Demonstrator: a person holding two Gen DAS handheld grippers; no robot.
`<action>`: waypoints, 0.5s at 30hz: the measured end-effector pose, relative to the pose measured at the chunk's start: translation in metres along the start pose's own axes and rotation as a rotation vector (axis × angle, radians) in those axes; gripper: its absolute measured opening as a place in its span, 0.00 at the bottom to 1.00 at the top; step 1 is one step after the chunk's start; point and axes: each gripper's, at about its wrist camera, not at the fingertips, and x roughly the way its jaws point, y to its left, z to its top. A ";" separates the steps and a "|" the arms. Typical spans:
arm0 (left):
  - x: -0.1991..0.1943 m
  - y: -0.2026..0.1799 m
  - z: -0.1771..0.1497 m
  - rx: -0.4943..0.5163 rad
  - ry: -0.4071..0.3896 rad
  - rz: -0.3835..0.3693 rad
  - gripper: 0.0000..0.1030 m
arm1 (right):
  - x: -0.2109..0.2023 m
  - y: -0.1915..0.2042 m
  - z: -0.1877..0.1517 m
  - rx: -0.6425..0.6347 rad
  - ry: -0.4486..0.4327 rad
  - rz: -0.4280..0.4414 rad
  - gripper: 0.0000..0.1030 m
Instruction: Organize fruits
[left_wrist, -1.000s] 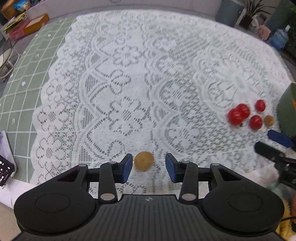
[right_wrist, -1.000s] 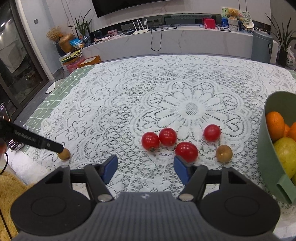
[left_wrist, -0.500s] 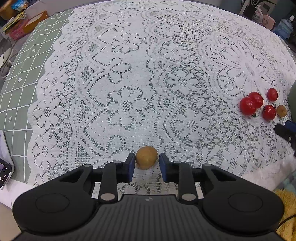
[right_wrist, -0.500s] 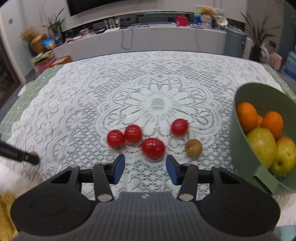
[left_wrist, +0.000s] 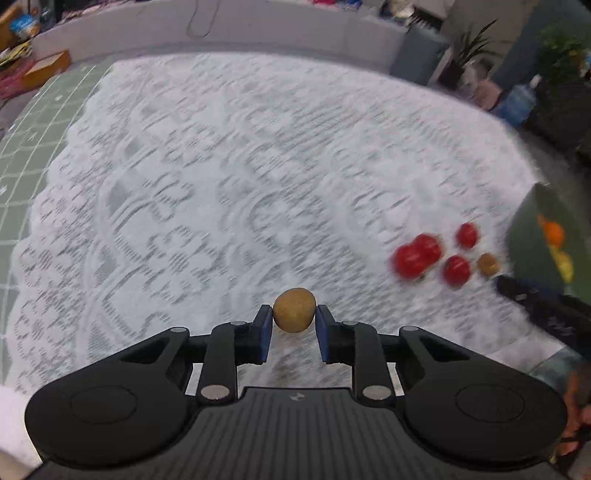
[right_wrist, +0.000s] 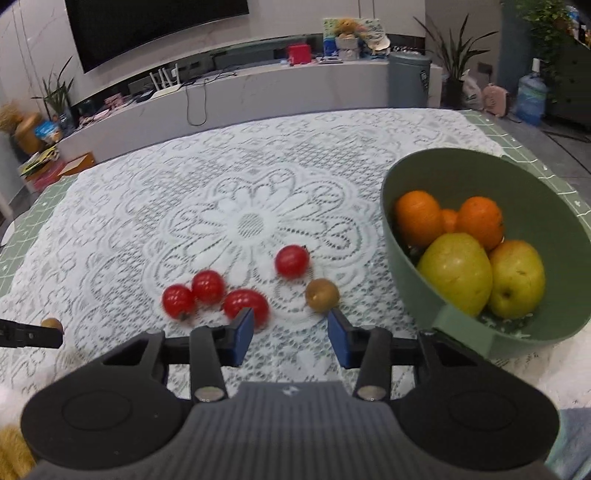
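- A small brown fruit (left_wrist: 294, 309) is pinched between the left gripper (left_wrist: 293, 328) pads, clear of the lace cloth (left_wrist: 221, 184).
- The green bowl (right_wrist: 535, 192) is off to its right, nearer the right gripper (right_wrist: 291, 334), which is held wide apart, nothing in it.

the left claw (left_wrist: 294, 329) has a matte black body with a ribbed grey centre panel, two round black discs at the sides, black linkage arms with silver pivot screws, and blue pads (left_wrist: 265, 334) on its fingertips. the right claw (right_wrist: 291, 338) is built the same, with a small logo on its ribbed panel.
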 end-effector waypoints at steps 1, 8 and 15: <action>0.001 -0.004 0.002 0.002 -0.010 -0.015 0.27 | 0.001 0.002 0.001 -0.010 -0.005 0.009 0.40; 0.014 -0.019 0.004 -0.010 -0.063 -0.097 0.27 | 0.014 0.036 0.003 -0.217 -0.038 -0.019 0.39; 0.027 -0.015 -0.001 -0.033 -0.081 -0.132 0.27 | 0.038 0.038 0.010 -0.229 0.031 -0.029 0.39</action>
